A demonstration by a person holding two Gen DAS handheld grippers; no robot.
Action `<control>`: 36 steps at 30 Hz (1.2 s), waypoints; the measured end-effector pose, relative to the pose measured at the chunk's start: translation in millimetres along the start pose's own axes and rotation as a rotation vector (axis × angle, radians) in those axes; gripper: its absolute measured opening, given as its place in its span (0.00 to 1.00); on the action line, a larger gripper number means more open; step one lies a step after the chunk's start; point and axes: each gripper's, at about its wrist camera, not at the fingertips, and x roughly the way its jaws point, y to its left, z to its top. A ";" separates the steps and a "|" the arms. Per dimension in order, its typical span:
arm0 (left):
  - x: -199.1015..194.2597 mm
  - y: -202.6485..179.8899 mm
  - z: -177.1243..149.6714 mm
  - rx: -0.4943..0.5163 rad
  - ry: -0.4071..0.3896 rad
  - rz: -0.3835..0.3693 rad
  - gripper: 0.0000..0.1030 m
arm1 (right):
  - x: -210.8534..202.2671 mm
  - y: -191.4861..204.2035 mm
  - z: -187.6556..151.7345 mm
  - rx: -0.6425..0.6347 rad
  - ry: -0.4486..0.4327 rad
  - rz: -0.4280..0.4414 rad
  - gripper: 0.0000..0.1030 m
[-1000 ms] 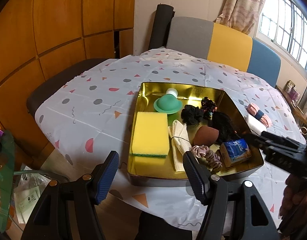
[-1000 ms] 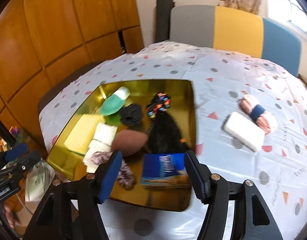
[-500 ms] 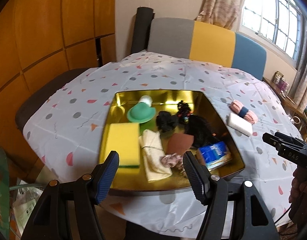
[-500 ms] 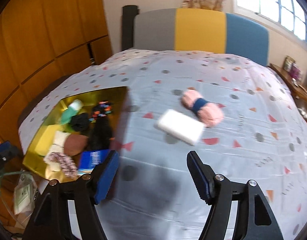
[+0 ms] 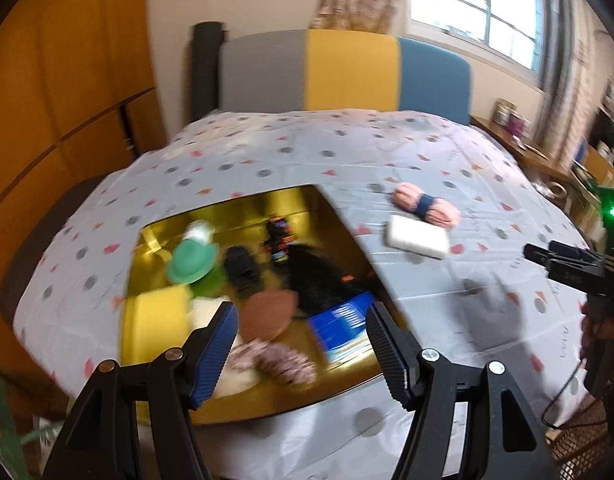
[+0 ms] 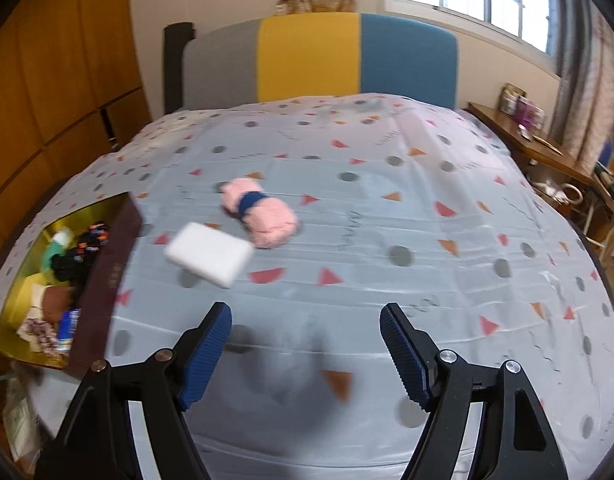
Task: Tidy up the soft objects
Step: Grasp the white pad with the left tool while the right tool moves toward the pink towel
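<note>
Grey plastic cloth with red triangles and grey dots covers the table (image 6: 387, 208), the largest thing in both views. On its left part sits a gold metal tray (image 5: 243, 216), with soft items inside it: a yellow sponge (image 5: 157, 316), a black fluffy piece (image 5: 317, 280), a brown sponge (image 5: 269, 314), a green round piece (image 5: 191, 262) and a blue packet (image 5: 345, 326). To the right of the tray, on the bare cloth, a white sponge block (image 6: 209, 254) lies just beside a pink yarn ball (image 6: 261, 212) with a blue band; whether they touch is not clear. The left gripper (image 5: 301, 344) hangs over the near edge of the tray, its jaws wide apart and holding nothing. The right gripper (image 6: 305, 350) is above the cloth, near the white block, also wide apart and holding nothing.
</note>
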 end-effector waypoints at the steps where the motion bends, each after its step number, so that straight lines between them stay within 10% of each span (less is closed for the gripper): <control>1: 2.7 -8.7 6.2 0.018 0.005 -0.024 0.65 | 2.2 -7.5 -1.5 0.013 0.004 -0.014 0.75; 15: 104.7 -118.2 66.2 0.066 0.220 -0.188 0.80 | 10.3 -66.9 -13.6 0.233 0.005 0.012 0.79; 22: 180.2 -134.6 67.2 -0.233 0.454 -0.326 0.80 | 7.7 -68.3 -10.9 0.273 0.010 0.041 0.80; 36: 251.9 -129.3 101.0 -0.398 0.511 -0.211 0.80 | -2.6 -70.5 -5.8 0.306 -0.013 0.080 0.81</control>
